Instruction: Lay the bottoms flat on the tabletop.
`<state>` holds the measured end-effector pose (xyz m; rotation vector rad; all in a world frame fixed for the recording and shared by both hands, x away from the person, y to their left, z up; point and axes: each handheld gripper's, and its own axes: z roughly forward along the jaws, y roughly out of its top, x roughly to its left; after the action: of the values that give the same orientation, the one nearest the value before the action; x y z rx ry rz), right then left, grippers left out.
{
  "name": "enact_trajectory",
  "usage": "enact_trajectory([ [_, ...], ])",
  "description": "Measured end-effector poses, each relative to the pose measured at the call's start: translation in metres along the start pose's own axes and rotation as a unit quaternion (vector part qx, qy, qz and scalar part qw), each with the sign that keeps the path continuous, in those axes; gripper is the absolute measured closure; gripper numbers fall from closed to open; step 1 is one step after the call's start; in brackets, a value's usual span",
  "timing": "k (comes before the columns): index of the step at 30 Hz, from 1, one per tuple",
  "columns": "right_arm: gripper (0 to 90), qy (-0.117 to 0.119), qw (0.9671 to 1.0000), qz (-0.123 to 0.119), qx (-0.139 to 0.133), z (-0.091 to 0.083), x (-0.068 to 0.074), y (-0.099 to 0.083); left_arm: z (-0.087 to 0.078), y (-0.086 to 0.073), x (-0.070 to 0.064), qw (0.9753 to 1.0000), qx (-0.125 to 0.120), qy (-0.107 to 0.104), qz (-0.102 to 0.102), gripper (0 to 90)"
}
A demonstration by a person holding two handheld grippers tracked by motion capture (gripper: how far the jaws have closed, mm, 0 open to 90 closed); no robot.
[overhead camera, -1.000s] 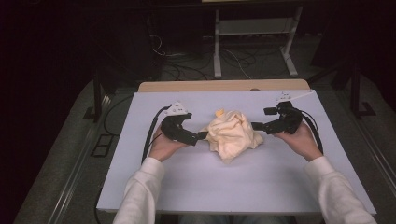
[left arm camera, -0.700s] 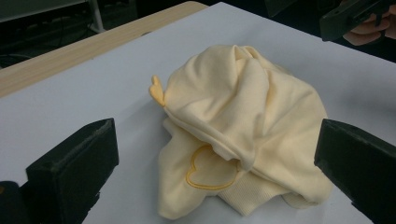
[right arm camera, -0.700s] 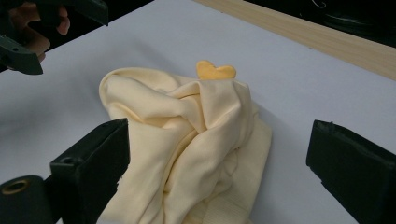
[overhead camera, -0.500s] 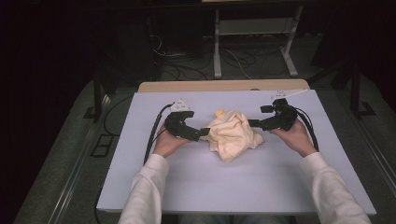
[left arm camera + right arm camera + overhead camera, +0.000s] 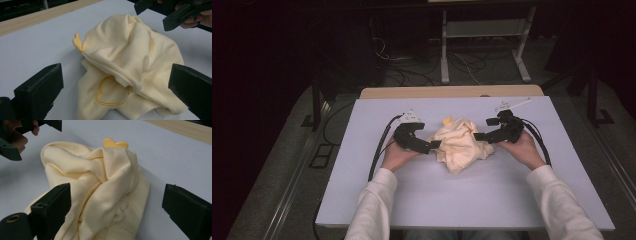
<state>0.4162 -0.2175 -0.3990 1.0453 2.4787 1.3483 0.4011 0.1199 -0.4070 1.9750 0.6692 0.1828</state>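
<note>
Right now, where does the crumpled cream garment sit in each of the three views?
High view: the cream garment lies mid-table, between the left gripper and right gripper.
Left gripper view: the garment is at centre, between the open jaws.
Right gripper view: it is at centre, between the open jaws.
Shared landmark: the darker yellow tab on its far edge.

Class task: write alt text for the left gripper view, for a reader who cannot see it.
A crumpled cream garment with an orange stitched heart outline lies on a white table, framed by the left tool with its black jaws wide open. The right tool hovers beyond it.
</note>
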Motion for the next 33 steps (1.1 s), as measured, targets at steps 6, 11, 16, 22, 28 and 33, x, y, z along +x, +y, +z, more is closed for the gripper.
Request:
enact_trajectory([
  [6,20.9,0.008,0.9996,0.019,0.018,0.006,-0.003,-0.003,0.007,-0.004,0.001,0.9999,-0.001,-0.008,-0.012,3.9],
  [11,38.6,0.004,0.9994,0.017,0.029,0.009,-0.002,-0.009,0.011,-0.007,0.0,0.9998,-0.001,-0.02,-0.01,17.0],
  [16,65.7,0.022,0.9992,0.006,0.032,0.009,0.002,-0.009,0.016,-0.012,0.0,0.9996,0.006,-0.025,-0.008,42.2],
  [22,82.9,0.01,0.9997,-0.006,0.021,0.006,0.011,-0.007,0.021,-0.016,0.0,0.9993,0.014,-0.031,-0.017,72.3],
  [28,85.8,0.012,0.9998,0.003,0.013,0.001,0.009,-0.008,0.015,-0.014,0.001,0.9984,0.013,-0.048,-0.027,83.1],
  [33,86.5,0.009,0.9999,0.007,0.002,-0.005,0.009,-0.009,0.007,-0.01,0.001,0.9983,-0.001,-0.051,-0.027,84.4],
])
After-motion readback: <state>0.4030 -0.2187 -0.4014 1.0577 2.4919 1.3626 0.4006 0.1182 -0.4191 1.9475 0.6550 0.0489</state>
